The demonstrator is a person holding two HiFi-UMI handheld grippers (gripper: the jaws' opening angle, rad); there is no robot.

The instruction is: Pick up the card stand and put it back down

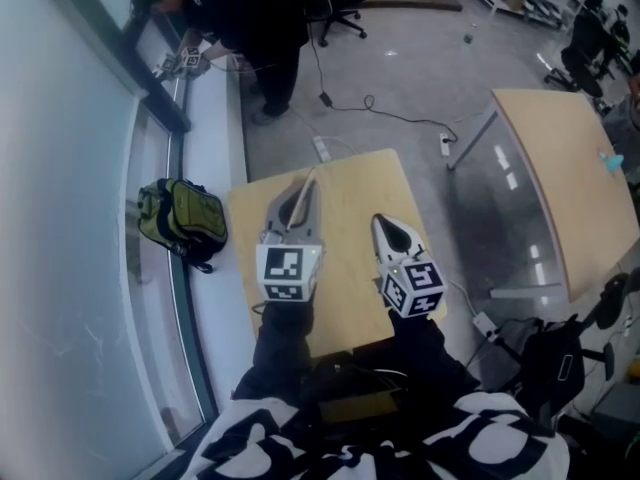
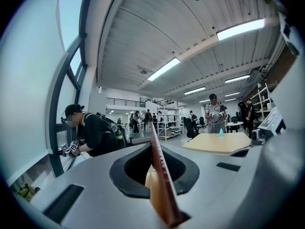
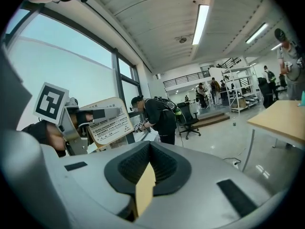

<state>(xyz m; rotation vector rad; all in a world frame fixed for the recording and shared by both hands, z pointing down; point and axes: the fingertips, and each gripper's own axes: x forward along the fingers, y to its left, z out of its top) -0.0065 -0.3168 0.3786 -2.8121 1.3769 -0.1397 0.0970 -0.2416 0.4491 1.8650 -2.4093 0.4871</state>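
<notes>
Left gripper view is showing the left claw (image 2: 152,144) pinching the card stand (image 2: 163,192). Right claw (image 3: 150,148) is sitting pressed together, empty. Lowering it level onto the worktop (image 1: 352,180) seems best.

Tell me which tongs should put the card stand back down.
Left. The left tongs are shut on the card stand over the table; the right tongs are shut, holding nothing, beside them.

A small light wooden table (image 1: 345,193) is seen at the near centre, standing on a grey floor (image 1: 400,78). On the floor beyond it, 1 white power strip (image 1: 321,149) and a black cable (image 1: 400,116) are laid. At the right, a larger table (image 1: 560,188) carries 1 small blue object (image 1: 608,160). A green backpack (image 1: 180,218) is set on the window ledge (image 1: 215,118) at the left.
</notes>
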